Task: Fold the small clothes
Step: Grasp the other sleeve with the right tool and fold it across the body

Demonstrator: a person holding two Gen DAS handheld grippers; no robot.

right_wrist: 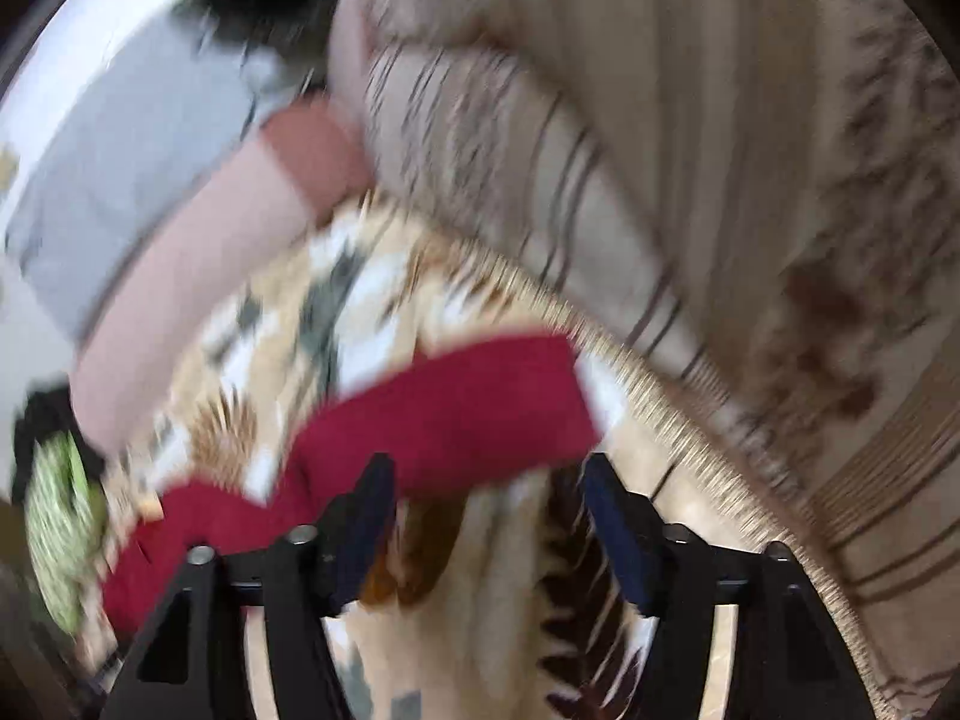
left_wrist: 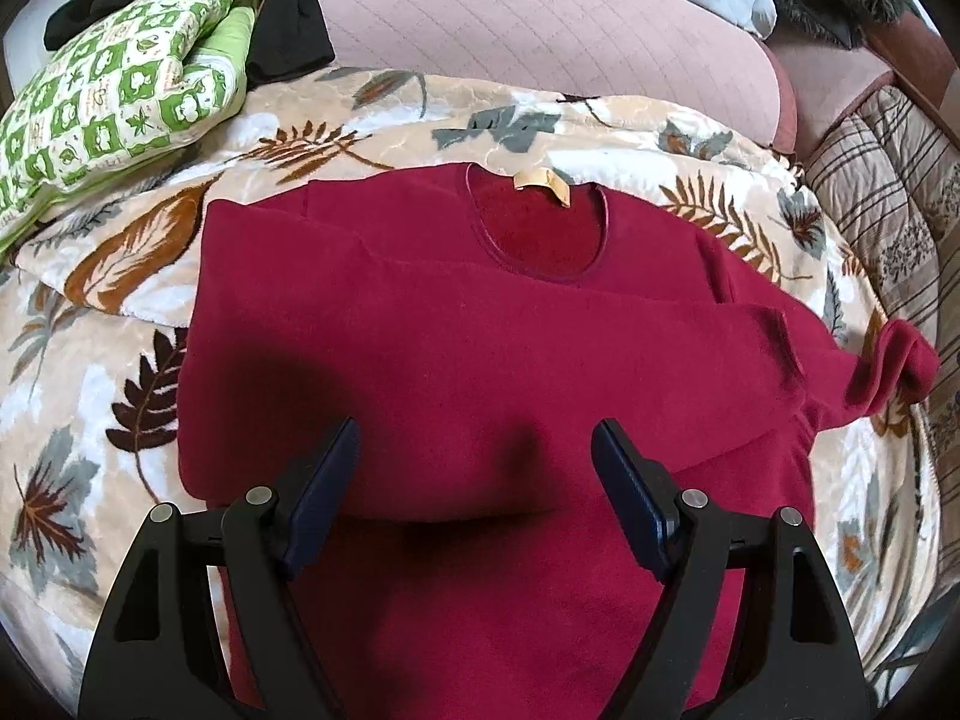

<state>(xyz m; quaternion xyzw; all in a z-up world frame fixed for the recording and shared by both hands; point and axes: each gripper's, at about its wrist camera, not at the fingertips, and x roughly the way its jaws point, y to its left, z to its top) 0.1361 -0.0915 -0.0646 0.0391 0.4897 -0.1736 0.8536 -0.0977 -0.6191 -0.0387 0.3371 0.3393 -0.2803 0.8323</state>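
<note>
Beyond our open, empty right gripper [right_wrist: 486,480], the red sweater [left_wrist: 480,330] sleeve [right_wrist: 456,414] lies crosswise on the leaf-print blanket [left_wrist: 120,312]; our left gripper [left_wrist: 474,444], open, hovers over the body.

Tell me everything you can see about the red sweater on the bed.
The red sweater is dark red, of soft, fleece-like cloth, with a round neckline and a beige label inside the collar. It lies front up, flat on the leaf-patterned blanket. One sleeve seems folded across the chest; the other sleeve stretches sideways, its cuff bunched. The open left tongs hover above its lower part, not gripping it.
</note>
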